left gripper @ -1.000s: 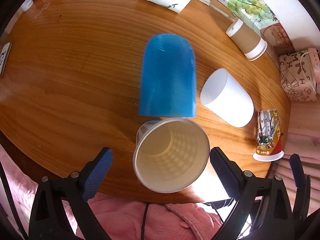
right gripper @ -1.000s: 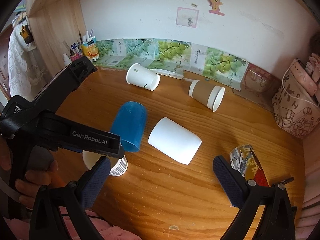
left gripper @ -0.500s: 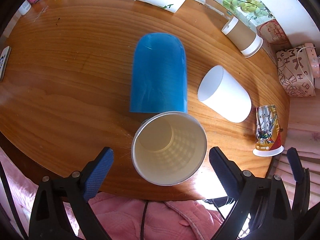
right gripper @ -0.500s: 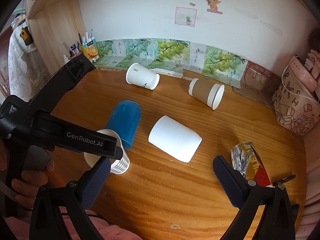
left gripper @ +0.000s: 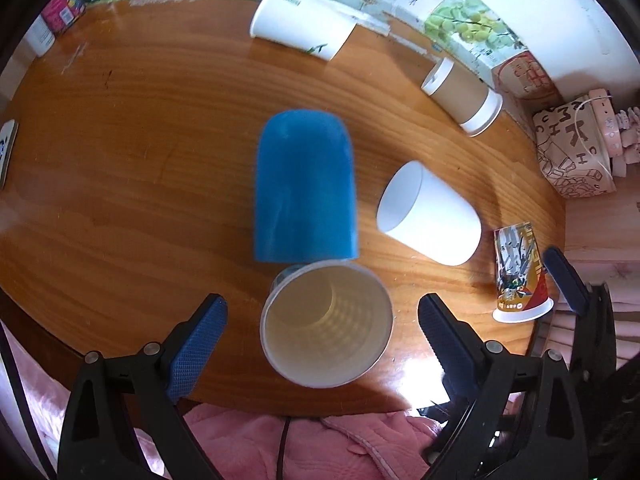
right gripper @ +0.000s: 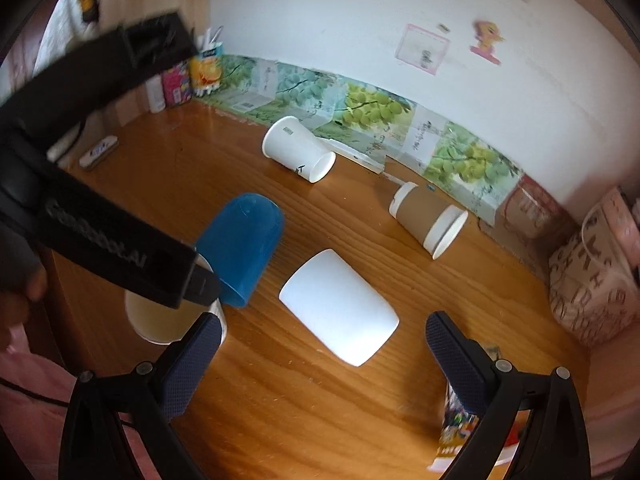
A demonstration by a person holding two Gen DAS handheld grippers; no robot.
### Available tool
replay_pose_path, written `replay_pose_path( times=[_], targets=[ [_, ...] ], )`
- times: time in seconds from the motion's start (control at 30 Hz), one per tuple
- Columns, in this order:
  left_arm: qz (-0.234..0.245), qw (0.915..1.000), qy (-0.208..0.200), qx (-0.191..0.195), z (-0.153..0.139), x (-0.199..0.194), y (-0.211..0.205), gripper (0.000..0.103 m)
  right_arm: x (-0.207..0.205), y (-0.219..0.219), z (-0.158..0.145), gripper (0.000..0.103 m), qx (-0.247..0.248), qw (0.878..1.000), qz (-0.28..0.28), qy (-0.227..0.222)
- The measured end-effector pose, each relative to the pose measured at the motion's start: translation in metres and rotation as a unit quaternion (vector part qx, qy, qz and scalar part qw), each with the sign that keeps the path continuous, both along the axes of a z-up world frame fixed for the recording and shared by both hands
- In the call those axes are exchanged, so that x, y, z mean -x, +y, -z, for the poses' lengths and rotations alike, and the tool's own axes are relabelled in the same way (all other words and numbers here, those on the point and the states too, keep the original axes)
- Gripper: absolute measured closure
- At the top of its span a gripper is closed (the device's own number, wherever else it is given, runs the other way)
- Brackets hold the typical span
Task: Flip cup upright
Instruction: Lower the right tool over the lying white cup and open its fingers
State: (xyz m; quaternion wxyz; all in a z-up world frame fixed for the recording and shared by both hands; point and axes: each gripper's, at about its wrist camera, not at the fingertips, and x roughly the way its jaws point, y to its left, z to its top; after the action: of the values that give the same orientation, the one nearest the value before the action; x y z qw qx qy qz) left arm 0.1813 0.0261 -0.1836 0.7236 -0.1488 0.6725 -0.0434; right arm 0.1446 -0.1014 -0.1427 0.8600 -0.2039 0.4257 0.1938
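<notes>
Left gripper [left gripper: 322,334] has its blue-padded jaws wide apart w/ nothing pinched; the upright paper cup with the cream inside and faint check print [left gripper: 326,326] stands between them near the table edge, clear gap each side, so it looks finished. Right gripper [right gripper: 318,344] is also spread and empty, hovering over the round wooden table [right gripper: 280,412], w/ the plain white paper cup lying on its side [right gripper: 340,306] just ahead of its jaws. That white cup is prob. the next to flip, though the blue plastic tumbler [left gripper: 305,186], also on its side w/ its mouth right by the upright cup, is just as close to the left gripper, so I can't say for sure. Further back: a white printed paper cup [right gripper: 298,155] and a brown-sleeved paper cup with white rims [right gripper: 430,220], both on their sides near the grape-print wall strip, and a colourful printed cup [left gripper: 520,276] mouth-down at the right edge. To do the white cup well: come in across its axis, pads on opposite sides of the wall at mid-body, not the rim, squeeze lightly since thin paper prob. buckles, lift a bit before rotating so the rim doesn't drag, then set the base flat in open wood away from the neighbours before letting go.
</notes>
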Motion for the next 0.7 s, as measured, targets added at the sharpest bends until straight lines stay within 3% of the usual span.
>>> replay_pose_path(
  times=[0.2, 0.27, 0.57, 0.7],
  targets=[
    [0.007, 0.9998, -0.012, -0.013, -0.002, -0.007, -0.001, 0.006, -0.008, 0.014, 0.017, 0.001, 0.056, 0.996, -0.06, -0.032],
    [0.008, 0.9995, -0.016, -0.025, -0.002, -0.009, 0.0, 0.006, -0.012, 0.016, 0.021, 0.001, 0.055, 0.995, -0.07, -0.036],
    [0.007, 0.9986, -0.03, -0.042, 0.0, -0.021, 0.01, 0.006, -0.04, 0.016, 0.044, 0.002, 0.05, 0.996, -0.079, -0.005],
    [-0.003, 0.9994, -0.015, -0.032, 0.006, -0.027, 0.016, 0.006, -0.05, 0.015, 0.055, 0.005, 0.041, 0.996, -0.08, 0.018]
  ],
)
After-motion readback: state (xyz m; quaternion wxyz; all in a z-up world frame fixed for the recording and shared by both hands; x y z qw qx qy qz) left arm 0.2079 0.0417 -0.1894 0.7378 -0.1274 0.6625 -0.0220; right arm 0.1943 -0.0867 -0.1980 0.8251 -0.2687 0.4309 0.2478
